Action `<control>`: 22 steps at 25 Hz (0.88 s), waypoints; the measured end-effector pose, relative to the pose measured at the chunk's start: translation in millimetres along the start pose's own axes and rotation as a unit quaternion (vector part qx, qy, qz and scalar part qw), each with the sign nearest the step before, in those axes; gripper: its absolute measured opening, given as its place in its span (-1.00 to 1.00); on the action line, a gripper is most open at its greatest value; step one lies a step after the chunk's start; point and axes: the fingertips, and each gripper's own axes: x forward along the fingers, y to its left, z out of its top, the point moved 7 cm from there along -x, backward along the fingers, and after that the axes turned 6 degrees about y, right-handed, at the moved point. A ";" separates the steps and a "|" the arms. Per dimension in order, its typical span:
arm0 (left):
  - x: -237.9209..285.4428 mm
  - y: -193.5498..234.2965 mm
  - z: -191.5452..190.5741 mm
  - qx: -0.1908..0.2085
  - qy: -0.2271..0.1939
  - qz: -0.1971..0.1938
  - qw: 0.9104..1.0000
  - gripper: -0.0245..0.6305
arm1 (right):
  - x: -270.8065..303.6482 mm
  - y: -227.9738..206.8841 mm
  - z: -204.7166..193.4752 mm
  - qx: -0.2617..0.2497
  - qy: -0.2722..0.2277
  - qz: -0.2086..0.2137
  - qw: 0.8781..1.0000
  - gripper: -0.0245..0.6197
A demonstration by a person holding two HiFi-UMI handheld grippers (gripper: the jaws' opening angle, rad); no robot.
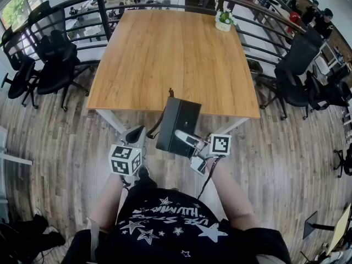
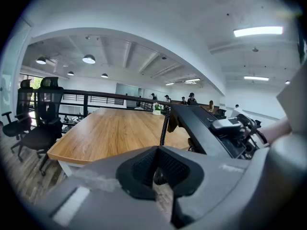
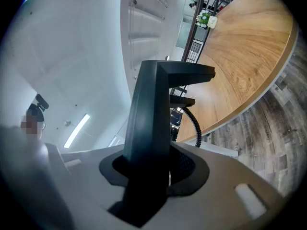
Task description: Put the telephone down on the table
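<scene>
In the head view, the telephone (image 1: 177,124) is being held in the air at the near edge of the wooden counter (image 1: 165,54), partly over the plank floor (image 1: 286,164), so it is judged as not yet set down. It is being gripped from its near side by the right tongs (image 1: 190,141). The left tongs (image 1: 136,133) are being held just beside it, and the coiled cord (image 1: 155,126) is being led from the set toward them, probably so that it is not snagged on the counter's edge. In the left gripper view, the pads are being shown drawn almost together, and the coiled cord (image 2: 164,126) is being seen running down into the narrow gap between them, where it appears to be pinched. The telephone (image 2: 206,128) is being seen tilted at the right, in front of the counter. In the right gripper view, the right tongs (image 3: 153,171) are being shown about half spread and clamped on the telephone's dark edge, which is being held upright between the pads, with the counter lying beyond.
</scene>
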 end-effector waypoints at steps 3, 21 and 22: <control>-2.1 -3.0 -0.7 0.000 0.001 0.001 1.000 -0.92 | -1.1 3.9 -2.7 0.003 0.002 0.005 1.000 -0.43; -21.4 -32.2 -17.6 -0.009 0.004 0.019 1.000 -0.92 | -27.5 15.4 -21.9 -0.010 0.017 0.008 1.000 -0.42; -23.1 -36.0 -19.5 -0.012 0.003 0.023 1.000 -0.92 | -31.3 15.5 -22.7 -0.012 0.018 0.009 1.000 -0.42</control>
